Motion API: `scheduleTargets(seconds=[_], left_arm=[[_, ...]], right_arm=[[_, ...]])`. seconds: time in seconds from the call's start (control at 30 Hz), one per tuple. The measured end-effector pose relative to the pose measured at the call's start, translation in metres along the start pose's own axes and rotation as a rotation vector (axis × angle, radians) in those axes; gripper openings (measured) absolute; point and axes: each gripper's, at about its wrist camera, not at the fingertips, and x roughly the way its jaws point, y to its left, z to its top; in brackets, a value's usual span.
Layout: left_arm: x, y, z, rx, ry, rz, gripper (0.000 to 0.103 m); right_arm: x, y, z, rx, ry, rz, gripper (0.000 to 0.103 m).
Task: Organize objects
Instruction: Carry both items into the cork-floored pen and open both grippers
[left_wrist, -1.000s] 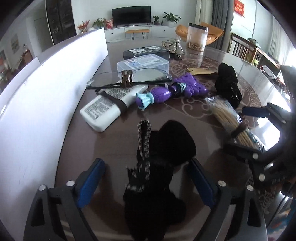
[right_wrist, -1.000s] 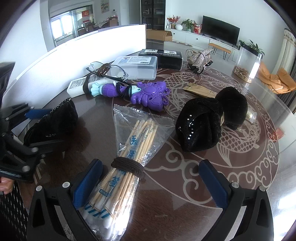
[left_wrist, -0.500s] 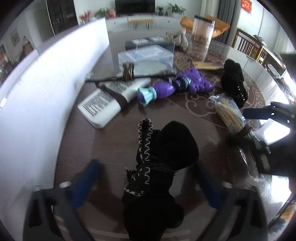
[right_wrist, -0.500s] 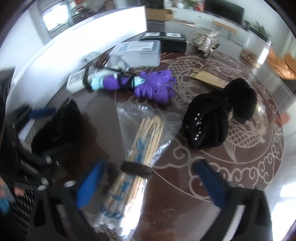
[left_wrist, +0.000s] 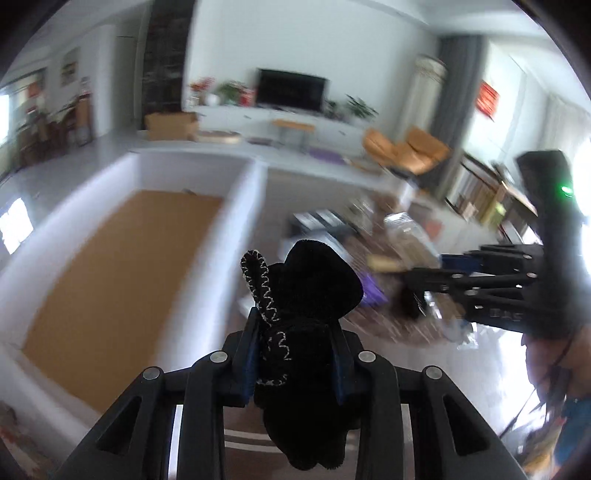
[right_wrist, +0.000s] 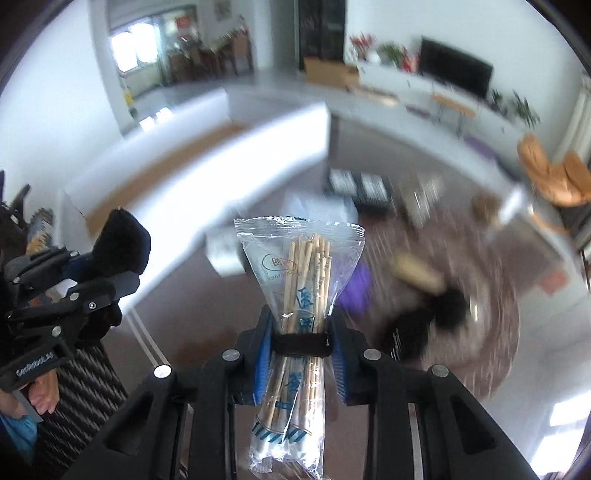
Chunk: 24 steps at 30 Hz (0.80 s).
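Note:
My left gripper (left_wrist: 295, 332) holds a black knitted piece with white zigzag stitching (left_wrist: 310, 288) above the table. Its blue pads press on both sides while the jaws are still closing. My right gripper (right_wrist: 300, 332) is lifted too, and its jaws are closing on a clear bag of wooden sticks (right_wrist: 301, 258), pinched at its black band. The right wrist view shows the left gripper (right_wrist: 92, 273) at the left with the black knit (right_wrist: 122, 243) in it. An open white box with a brown bottom (left_wrist: 221, 258) lies to the left.
The dark patterned table (right_wrist: 207, 295) below is blurred. On it lie a purple toy (left_wrist: 371, 288), a black sequinned hat (right_wrist: 424, 325), a white box (right_wrist: 221, 251) and black boxes (right_wrist: 362, 188). A hand (right_wrist: 40, 391) grips the left tool.
Both grippers went from open around their items to shut on them. Both have risen off the table with the items, so the white box's inside now shows.

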Motion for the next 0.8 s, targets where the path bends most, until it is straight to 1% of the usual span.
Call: scheduleTargets(seconds=[0.03,0.1,0.17,0.23,0.3,0.37,0.43,0.5,0.53,0.57,0.6,0.63,0.67,0.7,0.73,0.8], left_arm=[[-0.008,0.021,0.008,-0.029,-0.015,0.045,0.031],[-0.014,0.054,0.017,-0.076,-0.015,0.111,0.031],[-0.013,0.092,0.02,-0.149,0.009,0.167,0.031],[-0.009,0.126,0.018,-0.205,0.042,0.228,0.031],[-0.003,0.148,0.013,-0.233,0.072,0.271,0.031],[0.003,0.163,0.008,-0.245,0.098,0.297,0.031],[0.011,0.171,0.004,-0.249,0.119,0.304,0.032],[0.017,0.173,-0.002,-0.245,0.138,0.314,0.034],[0.021,0.173,-0.003,-0.243,0.148,0.321,0.042],[0.026,0.172,-0.003,-0.243,0.158,0.332,0.05],[0.029,0.171,-0.004,-0.243,0.165,0.353,0.076],[0.034,0.168,-0.003,-0.241,0.159,0.382,0.09],[0.032,0.165,-0.003,-0.234,0.131,0.408,0.09],[0.028,0.159,-0.004,-0.226,0.095,0.424,0.09],[0.025,0.155,-0.006,-0.222,0.057,0.424,0.09],[0.016,0.147,-0.007,-0.224,0.002,0.405,0.09]], right_arm=[[-0.006,0.01,0.015,-0.009,-0.028,0.018,0.029],[-0.013,0.035,0.047,-0.023,-0.084,0.063,0.029],[-0.017,0.063,0.076,-0.037,-0.13,0.12,0.029],[-0.01,0.097,0.105,-0.044,-0.163,0.189,0.029],[0.003,0.121,0.123,-0.045,-0.165,0.236,0.029],[0.026,0.148,0.139,-0.052,-0.146,0.266,0.029],[0.052,0.173,0.146,-0.075,-0.112,0.268,0.029],[0.078,0.193,0.144,-0.1,-0.069,0.256,0.029],[0.09,0.201,0.143,-0.107,-0.049,0.249,0.03],[0.103,0.207,0.141,-0.106,-0.026,0.247,0.033],[0.115,0.212,0.14,-0.103,-0.001,0.249,0.05],[0.123,0.214,0.139,-0.099,0.016,0.253,0.062],[0.13,0.214,0.138,-0.086,0.027,0.258,0.077],[0.132,0.211,0.138,-0.069,0.018,0.26,0.079],[0.131,0.206,0.137,-0.054,-0.003,0.254,0.079],[0.123,0.19,0.133,-0.038,-0.046,0.238,0.079]])
